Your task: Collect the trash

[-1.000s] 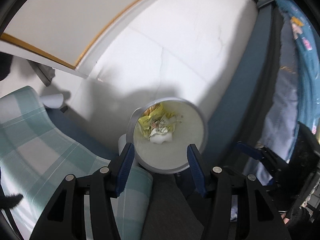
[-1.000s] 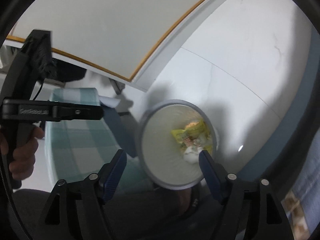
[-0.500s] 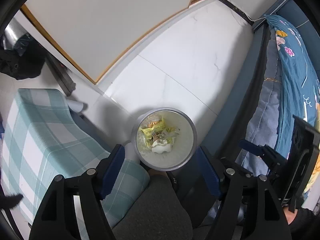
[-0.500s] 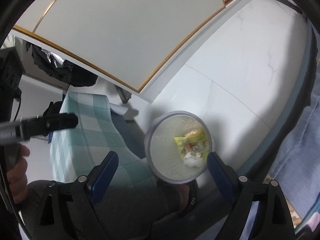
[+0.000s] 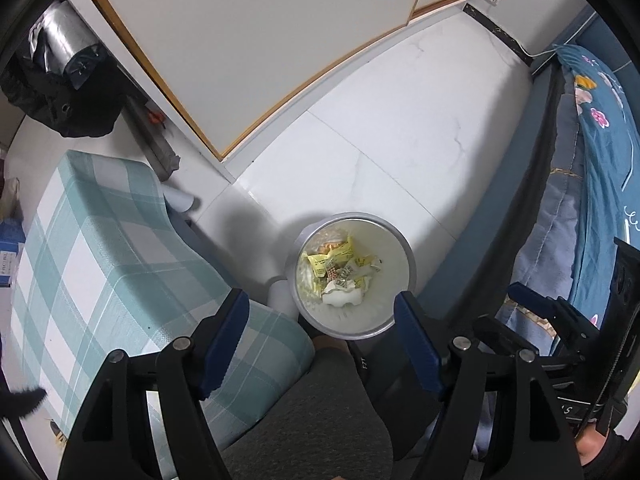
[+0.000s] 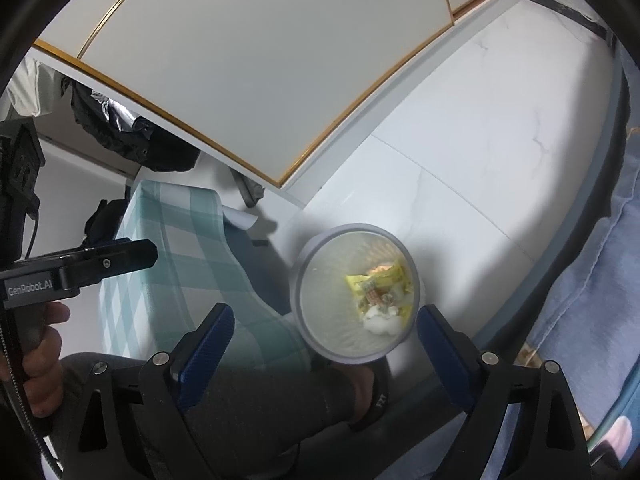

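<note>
A round grey trash bin (image 5: 394, 240) stands on the white floor, seen from high above. It holds yellow wrappers (image 5: 334, 258) and a crumpled white tissue (image 5: 342, 298). The bin also shows in the right wrist view (image 6: 320, 340) with the same wrappers (image 6: 376, 282). My left gripper (image 5: 322, 304) is open and empty, well above the bin. My right gripper (image 6: 324, 320) is open and empty, also high above it. The left gripper's body (image 6: 80, 268) shows at the left of the right wrist view.
A teal checked stool or cushion (image 5: 92, 264) sits left of the bin. White cabinet doors with gold trim (image 5: 260, 60) are behind. A bed with blue bedding (image 5: 592, 168) runs along the right. The person's grey-trousered leg (image 5: 320, 420) and sandalled foot (image 6: 372, 400) are below.
Both grippers have risen away from the bin, which now looks smaller. Both sets of jaws have opened wider. More of the room has come into view.
</note>
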Tool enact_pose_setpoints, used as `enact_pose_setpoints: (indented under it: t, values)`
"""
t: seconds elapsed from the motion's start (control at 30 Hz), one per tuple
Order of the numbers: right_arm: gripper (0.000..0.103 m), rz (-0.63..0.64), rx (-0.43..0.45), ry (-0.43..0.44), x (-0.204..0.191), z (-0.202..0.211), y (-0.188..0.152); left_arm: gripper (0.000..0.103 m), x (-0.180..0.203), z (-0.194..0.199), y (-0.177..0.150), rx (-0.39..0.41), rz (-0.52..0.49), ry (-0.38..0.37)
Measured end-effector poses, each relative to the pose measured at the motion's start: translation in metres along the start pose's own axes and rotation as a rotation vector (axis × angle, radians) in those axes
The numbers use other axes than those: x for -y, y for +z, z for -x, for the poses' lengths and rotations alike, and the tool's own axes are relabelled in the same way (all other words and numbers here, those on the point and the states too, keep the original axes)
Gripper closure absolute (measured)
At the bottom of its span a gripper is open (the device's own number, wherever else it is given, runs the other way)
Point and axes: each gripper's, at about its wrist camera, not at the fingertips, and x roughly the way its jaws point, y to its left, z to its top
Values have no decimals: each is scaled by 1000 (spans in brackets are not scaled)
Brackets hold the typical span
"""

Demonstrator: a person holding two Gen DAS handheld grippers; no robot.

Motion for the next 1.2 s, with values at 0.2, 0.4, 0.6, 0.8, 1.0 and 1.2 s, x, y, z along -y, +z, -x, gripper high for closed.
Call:
enact_pose_setpoints:
  t: [0.2, 0.4, 0.6, 0.8, 1.0, 1.2]
  values:
    - [10, 4, 6, -5, 0, 0, 2, 31, 3, 3, -2, 8, 0, 15]
    - [10, 10, 13, -6, -2, 2, 2, 31, 6, 3, -3, 3, -23, -15]
    - [10, 0, 11, -19, 2, 0, 3, 31, 6, 5, -4, 8, -21, -15]
    - [10, 0, 6, -23, 3, -4, 3, 31, 4, 5, -5, 10, -14, -23]
    - [10, -2, -1, -28, 3, -5, 3, 31, 3, 5, -4, 1, -11, -31]
    - [10, -2, -3, -29, 4, -7, 1, 31, 1, 5, -4, 6, 1, -38]
